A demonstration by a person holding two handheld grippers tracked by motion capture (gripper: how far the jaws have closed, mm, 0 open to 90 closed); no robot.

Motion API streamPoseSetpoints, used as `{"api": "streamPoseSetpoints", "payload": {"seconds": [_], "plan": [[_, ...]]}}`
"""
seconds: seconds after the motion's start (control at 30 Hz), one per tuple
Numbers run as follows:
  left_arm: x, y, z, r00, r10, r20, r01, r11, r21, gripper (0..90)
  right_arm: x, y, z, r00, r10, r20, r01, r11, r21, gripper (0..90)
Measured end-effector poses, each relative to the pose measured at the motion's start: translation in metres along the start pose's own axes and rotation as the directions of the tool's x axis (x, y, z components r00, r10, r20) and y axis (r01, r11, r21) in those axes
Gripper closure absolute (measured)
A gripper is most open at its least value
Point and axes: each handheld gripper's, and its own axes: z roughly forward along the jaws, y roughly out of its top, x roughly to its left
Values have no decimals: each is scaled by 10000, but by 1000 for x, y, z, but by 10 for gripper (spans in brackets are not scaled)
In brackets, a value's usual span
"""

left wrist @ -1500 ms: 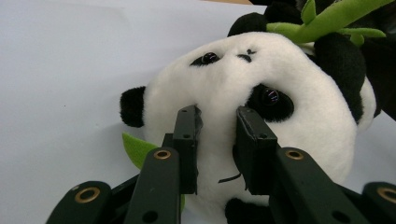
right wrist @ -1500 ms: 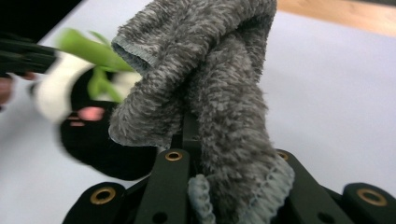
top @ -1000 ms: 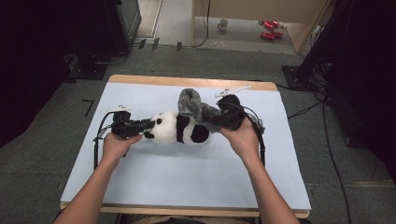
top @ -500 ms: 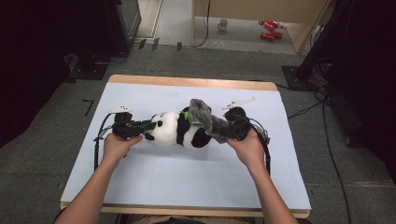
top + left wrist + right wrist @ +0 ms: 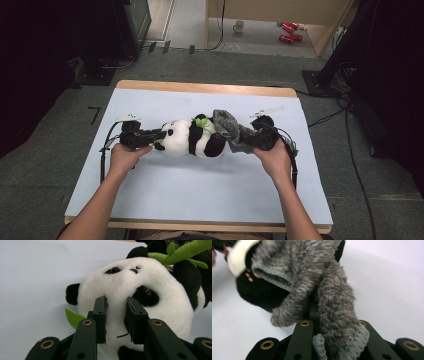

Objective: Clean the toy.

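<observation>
A black and white panda plush [image 5: 186,141] lies on its side in the middle of the pale sheet, with a green bamboo sprig [image 5: 201,121] on its chest. My left gripper [image 5: 159,136] is shut on the panda's head [image 5: 140,282]; in the left gripper view the pads [image 5: 101,315] pinch the white fur below the eyes. My right gripper [image 5: 252,141] is shut on a grey fuzzy sock [image 5: 231,131]. The sock [image 5: 312,270] drapes over the right gripper [image 5: 314,313], hides its jaws and reaches the panda's black lower end.
A small white object [image 5: 267,111] lies on the table [image 5: 200,210] behind the right hand. Cables trail from both grippers. A mug [image 5: 240,26] and red items [image 5: 287,32] are on the floor beyond the far edge.
My right hand has carried the grey sock to the right and lower, from above the panda's body to its lower end. The left hand and the panda's head have stayed put.
</observation>
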Motion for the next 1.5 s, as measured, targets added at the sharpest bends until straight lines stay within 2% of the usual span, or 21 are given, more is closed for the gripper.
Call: {"api": "streamPoseSetpoints", "payload": {"seconds": [0.13,0.2,0.33,0.5,0.7,0.77,0.83,1.13,1.33,1.5], "plan": [[0,0,0,10000,4,-21,-4,10000,-3,719,8,11,-17,9998,-189,-65,185,9981,-587,795],[-1,0,0,10000,-4,-27,4,10000,-3,719,13,17,-25,9992,-302,-256,279,9960,-848,795],[-1,-1,-1,10000,-24,-19,24,10000,2,719,27,30,-31,9966,-614,-557,550,9923,-1111,795],[-1,-1,-1,10000,-6,-16,6,10000,23,719,46,42,-23,9904,-1040,-915,930,9887,-1172,795],[-1,-1,0,10000,-7,-26,7,10000,-11,719,63,40,0,9813,-1497,-1207,1426,9877,-648,794],[-1,-1,0,10000,32,-27,-32,10000,-25,720,62,35,6,9830,-1336,-1257,1287,9906,-460,794],[-1,-1,0,10000,93,3,-93,10000,16,720,56,30,9,9841,-1171,-1338,1111,9925,-514,794],[-2,-2,0,9998,176,65,-177,9998,66,718,30,6,3,9923,-601,-1081,581,9981,-215,794],[-1,-2,0,9999,143,45,-143,9999,60,717,18,-7,5,9970,-249,-737,255,9996,83,794],[0,-2,0,10000,74,-4,-74,10000,7,717,9,-14,2,9980,36,-639,-31,10000,84,794]]}}
